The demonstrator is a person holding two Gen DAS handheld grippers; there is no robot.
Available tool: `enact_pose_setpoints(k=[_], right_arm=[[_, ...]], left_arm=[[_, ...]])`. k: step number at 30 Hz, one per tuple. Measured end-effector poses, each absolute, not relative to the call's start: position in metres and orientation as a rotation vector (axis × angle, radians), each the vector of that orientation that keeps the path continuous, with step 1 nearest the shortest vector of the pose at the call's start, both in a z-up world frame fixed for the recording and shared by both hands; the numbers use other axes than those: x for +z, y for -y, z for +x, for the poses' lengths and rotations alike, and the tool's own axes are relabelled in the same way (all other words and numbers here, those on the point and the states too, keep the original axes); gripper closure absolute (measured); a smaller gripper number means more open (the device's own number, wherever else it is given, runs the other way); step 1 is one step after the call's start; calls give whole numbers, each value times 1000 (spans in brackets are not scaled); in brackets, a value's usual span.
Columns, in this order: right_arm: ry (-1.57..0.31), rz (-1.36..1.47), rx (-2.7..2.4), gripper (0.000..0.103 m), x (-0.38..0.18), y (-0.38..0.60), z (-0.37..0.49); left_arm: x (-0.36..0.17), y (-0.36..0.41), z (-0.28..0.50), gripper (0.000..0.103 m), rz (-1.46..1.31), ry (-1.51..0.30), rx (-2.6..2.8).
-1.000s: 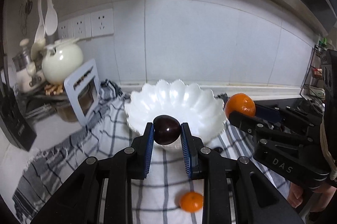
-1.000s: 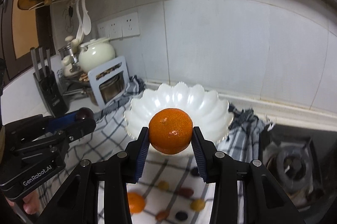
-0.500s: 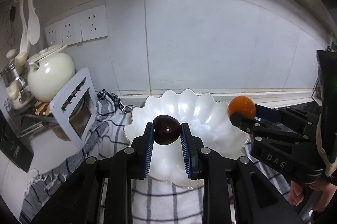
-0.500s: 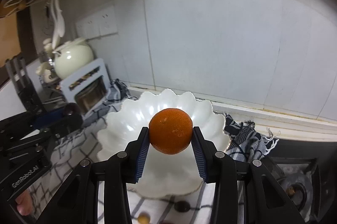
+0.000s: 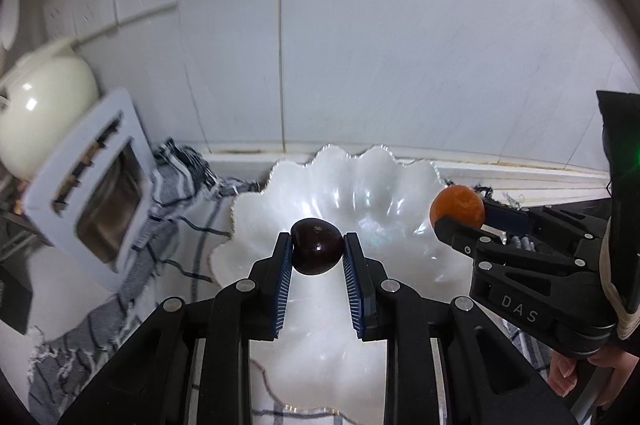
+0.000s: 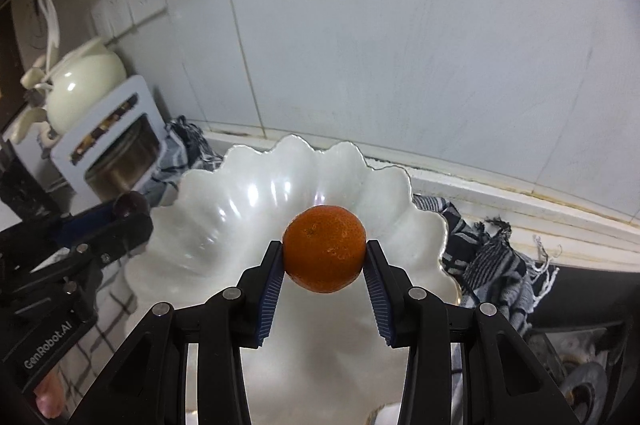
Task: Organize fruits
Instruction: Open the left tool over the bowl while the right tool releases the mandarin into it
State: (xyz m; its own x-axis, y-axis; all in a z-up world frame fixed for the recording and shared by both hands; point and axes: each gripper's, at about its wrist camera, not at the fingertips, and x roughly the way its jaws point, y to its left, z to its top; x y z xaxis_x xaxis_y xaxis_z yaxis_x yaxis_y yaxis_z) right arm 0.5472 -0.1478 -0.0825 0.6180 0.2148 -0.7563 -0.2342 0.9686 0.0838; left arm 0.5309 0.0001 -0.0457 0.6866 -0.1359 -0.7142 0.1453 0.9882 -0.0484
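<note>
Left tongs [image 5: 317, 252] clenched on a dark plum [image 5: 317, 251], right tongs [image 6: 325, 255] clenched on an orange [image 6: 325, 250]. Both fruits hang over the white bowl [image 5: 360, 181] (scalloped rim), which lies straight below & ahead; probably just lower and let go.

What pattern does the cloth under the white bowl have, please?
The cloth is grey and white with dark check lines and frayed edges, best seen in the right wrist view.

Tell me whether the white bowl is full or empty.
Empty: the white bowl shows only bare glossy inside; the orange and dark plum hang gripped above it.
</note>
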Motion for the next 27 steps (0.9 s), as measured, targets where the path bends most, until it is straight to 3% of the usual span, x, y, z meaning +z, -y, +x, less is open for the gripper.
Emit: enact_pose_setpoints(k=[16,19,27], right_arm=[[-1013,-64,247,61,-132,142,595],[-1031,-65,241,60,-138,143,598],[-1000,-79,213,47,-129,151,590]], left_arm=[[-107,5,584,76,17,-979,-142],[-109,6,584,58,15,-982,-140],[-92,5,572,44,61,-935,-98]])
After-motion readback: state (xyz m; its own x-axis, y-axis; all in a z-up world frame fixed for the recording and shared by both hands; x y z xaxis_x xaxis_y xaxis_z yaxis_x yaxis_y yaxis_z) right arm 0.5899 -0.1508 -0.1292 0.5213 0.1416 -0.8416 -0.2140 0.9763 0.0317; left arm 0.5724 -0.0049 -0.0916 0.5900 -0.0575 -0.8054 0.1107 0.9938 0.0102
